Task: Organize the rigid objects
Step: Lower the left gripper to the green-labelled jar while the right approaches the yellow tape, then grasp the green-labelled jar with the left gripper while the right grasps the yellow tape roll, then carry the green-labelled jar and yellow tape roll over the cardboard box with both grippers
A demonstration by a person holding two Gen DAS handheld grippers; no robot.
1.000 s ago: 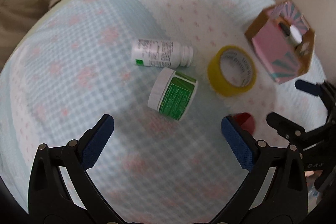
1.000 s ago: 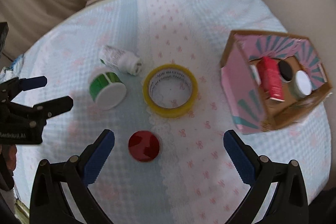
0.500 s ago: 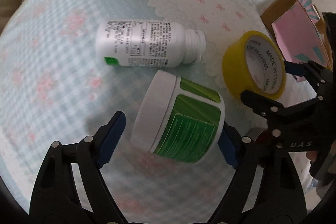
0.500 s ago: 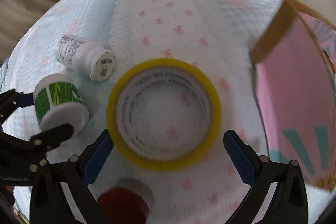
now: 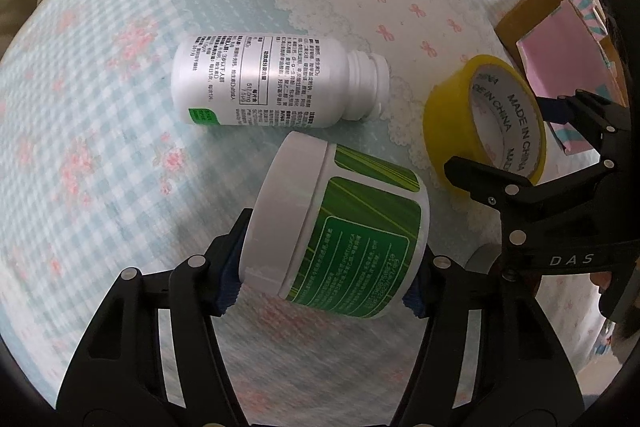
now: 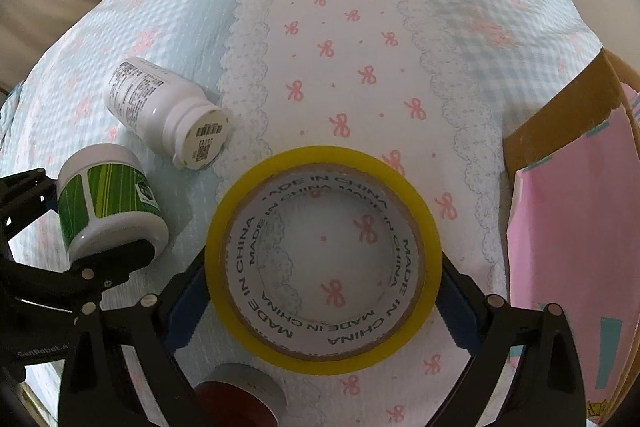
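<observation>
Pastel blue-and-white cloth covers the surface. Pink cardboard box at its right edge, contents hidden. Right gripper held low, jaws pinching yellow tape roll lying flat mid-cloth. Left gripper low toward the left edge, jaws clamped on green-labelled white jar, tipped on its side. White pill bottle lies on its side just beyond. Red-topped lid at near edge.
</observation>
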